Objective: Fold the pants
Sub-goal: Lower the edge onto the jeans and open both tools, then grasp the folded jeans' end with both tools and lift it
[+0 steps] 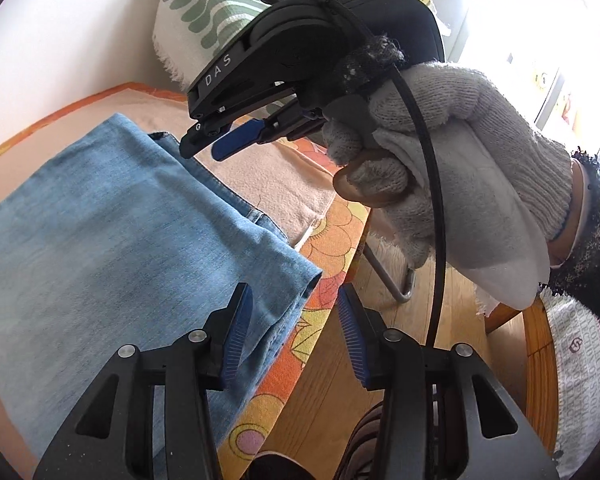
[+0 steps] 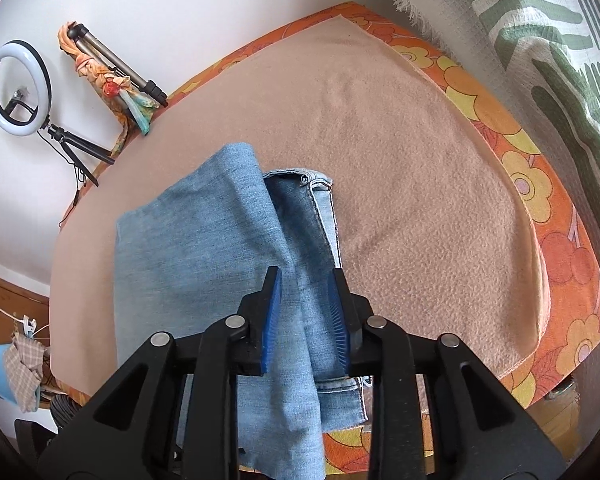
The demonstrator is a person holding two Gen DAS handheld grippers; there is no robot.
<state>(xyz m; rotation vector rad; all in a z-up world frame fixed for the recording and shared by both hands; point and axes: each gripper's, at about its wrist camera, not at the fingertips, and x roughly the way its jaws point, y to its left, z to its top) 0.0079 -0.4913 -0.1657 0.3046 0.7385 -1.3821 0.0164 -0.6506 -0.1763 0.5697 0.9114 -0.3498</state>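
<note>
Light blue jeans (image 1: 112, 216) lie folded on a peach blanket (image 2: 400, 168) on the table. In the left wrist view my left gripper (image 1: 296, 332) is open and empty, just past the near corner of the jeans at the table edge. My right gripper (image 1: 236, 142), held in a gloved hand (image 1: 452, 168), hovers above the jeans' far edge. In the right wrist view my right gripper (image 2: 306, 320) has its jaws open, with the folded jeans (image 2: 204, 248) lying between and below the fingers; the cloth is not pinched.
An orange flowered cloth (image 2: 556, 240) covers the table under the blanket. A green patterned towel (image 2: 540, 28) hangs at the back right. A ring light (image 2: 18, 88) and a tripod (image 2: 116, 64) stand by the wall. Wooden floor (image 1: 340, 360) and a metal chair leg (image 1: 392, 280) lie below the edge.
</note>
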